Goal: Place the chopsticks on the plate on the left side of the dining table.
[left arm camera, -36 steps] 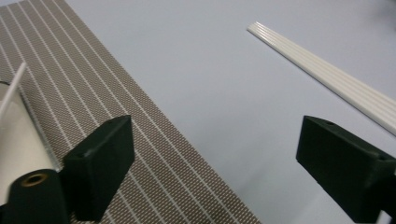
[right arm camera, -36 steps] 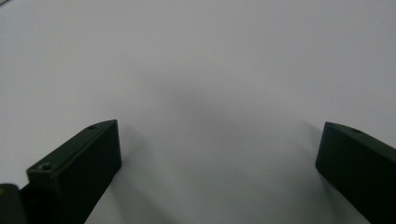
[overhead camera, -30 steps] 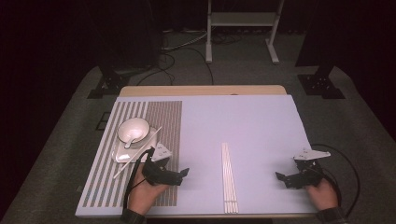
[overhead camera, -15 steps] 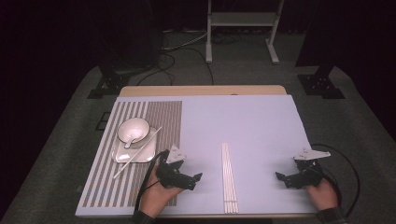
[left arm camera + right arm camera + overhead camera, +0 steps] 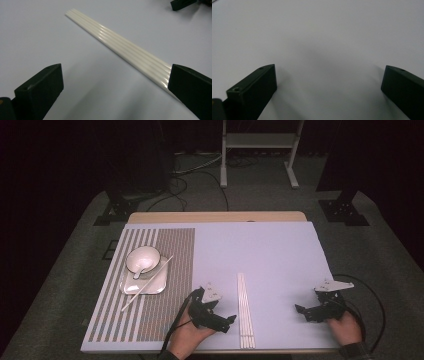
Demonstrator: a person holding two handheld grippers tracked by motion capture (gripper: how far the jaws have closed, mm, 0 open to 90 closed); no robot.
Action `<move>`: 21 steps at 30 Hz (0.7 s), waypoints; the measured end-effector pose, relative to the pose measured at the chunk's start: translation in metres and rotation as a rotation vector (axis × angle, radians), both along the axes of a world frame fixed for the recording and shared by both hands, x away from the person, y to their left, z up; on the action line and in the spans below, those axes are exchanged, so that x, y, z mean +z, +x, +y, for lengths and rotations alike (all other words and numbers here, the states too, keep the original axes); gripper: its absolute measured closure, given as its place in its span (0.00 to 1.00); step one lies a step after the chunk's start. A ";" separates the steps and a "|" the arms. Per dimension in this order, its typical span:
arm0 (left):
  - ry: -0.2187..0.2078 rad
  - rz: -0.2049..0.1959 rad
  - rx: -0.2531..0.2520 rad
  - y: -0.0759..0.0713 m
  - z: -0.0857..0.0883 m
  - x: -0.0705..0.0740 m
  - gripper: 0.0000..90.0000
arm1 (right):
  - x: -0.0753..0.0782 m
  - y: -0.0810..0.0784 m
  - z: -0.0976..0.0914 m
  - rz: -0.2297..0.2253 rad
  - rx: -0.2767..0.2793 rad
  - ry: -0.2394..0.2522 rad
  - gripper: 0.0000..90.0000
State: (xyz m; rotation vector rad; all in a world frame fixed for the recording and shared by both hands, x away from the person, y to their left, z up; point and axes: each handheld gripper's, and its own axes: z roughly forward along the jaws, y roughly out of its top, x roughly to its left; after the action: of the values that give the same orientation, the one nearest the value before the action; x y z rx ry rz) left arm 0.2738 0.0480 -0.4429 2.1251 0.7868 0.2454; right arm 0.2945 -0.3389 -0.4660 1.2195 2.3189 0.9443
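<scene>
Several white chopsticks (image 5: 244,310) lie side by side in a tight row on the pale mat, running front to back. In the left gripper view the same chopsticks (image 5: 120,52) cross diagonally, their near end by the right jaw. My left gripper (image 5: 227,322) hovers open just left of the row, near the table's front edge, with nothing between its jaws. My right gripper (image 5: 302,312) rests open at the front right, over bare mat (image 5: 319,45). A white bowl (image 5: 143,259) with a spoon sits on a small square plate (image 5: 150,284) at the left, with one chopstick (image 5: 148,283) laid slanting across the plate.
A striped placemat (image 5: 170,265) covers the left part of the table under the plate. A cable (image 5: 367,292) loops off the right gripper past the table's edge. Beyond the table stand a metal rack (image 5: 260,150) and dark stands on the floor.
My left gripper has moved right, from beside the plate to the row of chopsticks, staying open. The right gripper has not moved.
</scene>
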 end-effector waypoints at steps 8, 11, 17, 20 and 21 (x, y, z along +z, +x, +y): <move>0.023 0.014 -0.041 -0.008 -0.021 -0.013 0.00 | 0.000 0.000 0.000 0.000 0.000 0.000 0.00; 0.043 0.018 -0.051 -0.010 -0.026 -0.017 0.00 | 0.000 0.000 0.000 0.000 0.000 0.000 0.00; 0.068 0.007 -0.044 -0.011 -0.027 -0.021 0.00 | 0.000 0.000 0.000 0.000 0.001 0.000 0.00; 0.070 -0.002 -0.035 -0.012 -0.027 -0.021 0.00 | 0.000 0.000 0.000 0.000 0.001 -0.001 0.00; 0.072 -0.005 -0.035 -0.012 -0.027 -0.021 0.00 | 0.000 0.000 0.000 0.000 0.000 -0.001 0.00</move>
State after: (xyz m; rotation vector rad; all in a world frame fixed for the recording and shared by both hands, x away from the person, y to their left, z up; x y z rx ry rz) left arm 0.2618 0.0212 -0.4641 2.2032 0.7469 0.2634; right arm 0.2944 -0.3390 -0.4660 1.2190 2.3192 0.9437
